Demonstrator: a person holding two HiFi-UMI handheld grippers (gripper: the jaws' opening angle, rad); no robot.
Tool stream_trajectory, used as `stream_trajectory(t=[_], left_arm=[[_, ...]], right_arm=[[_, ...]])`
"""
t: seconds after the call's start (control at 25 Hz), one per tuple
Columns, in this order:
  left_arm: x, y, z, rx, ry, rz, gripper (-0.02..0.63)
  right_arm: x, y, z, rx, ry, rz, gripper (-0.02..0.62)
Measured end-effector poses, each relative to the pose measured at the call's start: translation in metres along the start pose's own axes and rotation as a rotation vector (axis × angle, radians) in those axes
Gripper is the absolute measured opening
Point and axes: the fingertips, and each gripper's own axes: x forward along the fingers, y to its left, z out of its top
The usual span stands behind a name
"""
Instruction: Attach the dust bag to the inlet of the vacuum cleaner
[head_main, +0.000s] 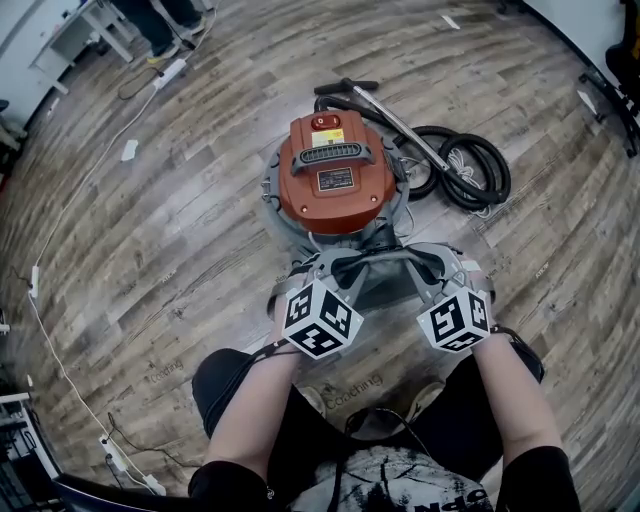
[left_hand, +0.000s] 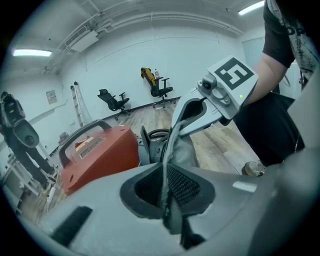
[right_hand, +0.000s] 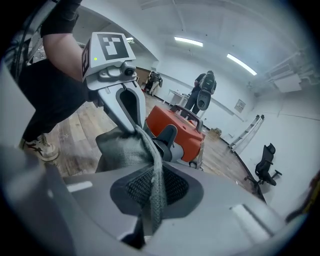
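Grey dust bag (head_main: 378, 262), stretched between left gripper (left_hand: 167, 197) and right gripper (right_hand: 150, 195), both clamped on its cloth, sits at the inlet (right_hand: 167, 136) of the vacuum cleaner (head_main: 335, 180); seating its mouth looks not yet done.

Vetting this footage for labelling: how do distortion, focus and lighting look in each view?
Head view: fisheye curves the grey plank floor, evenly lit, orange vacuum cleaner sharp. Left gripper view: dark vignetted corners, bright ceiling strip light. Right gripper view: grey mesh dust bag in focus, corners dark.
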Motion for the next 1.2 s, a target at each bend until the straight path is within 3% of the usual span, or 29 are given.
stream_trajectory(t=[0.28,0.56,0.72,0.88,1.04,1.2], left_arm=[[-0.005,-0.009,-0.001,-0.010,-0.001,-0.025,0.042],[-0.014,-0.007,0.012,-0.062,-0.092,0.001,0.128],[-0.023,-0.004,0.024,-0.104,-0.161,0.005,0.170],[-0.039,-0.004,0.035,-0.144,-0.248,0.013,0.175],[-0.062,-0.001,0.053,-0.206,-0.380,0.028,0.130],[-0.072,-0.003,0.057,-0.219,-0.415,0.025,0.021]], right_arm=[[-0.004,0.008,0.000,0.017,0.029,0.032,0.045],[-0.014,0.016,0.005,0.073,-0.004,0.089,0.188],[-0.024,0.010,0.018,0.126,-0.071,0.090,0.218],[-0.041,-0.005,0.039,0.154,-0.159,0.061,0.216],[-0.063,-0.016,0.060,0.141,-0.245,0.048,0.190],[-0.073,-0.015,0.071,0.119,-0.299,0.067,0.042]])
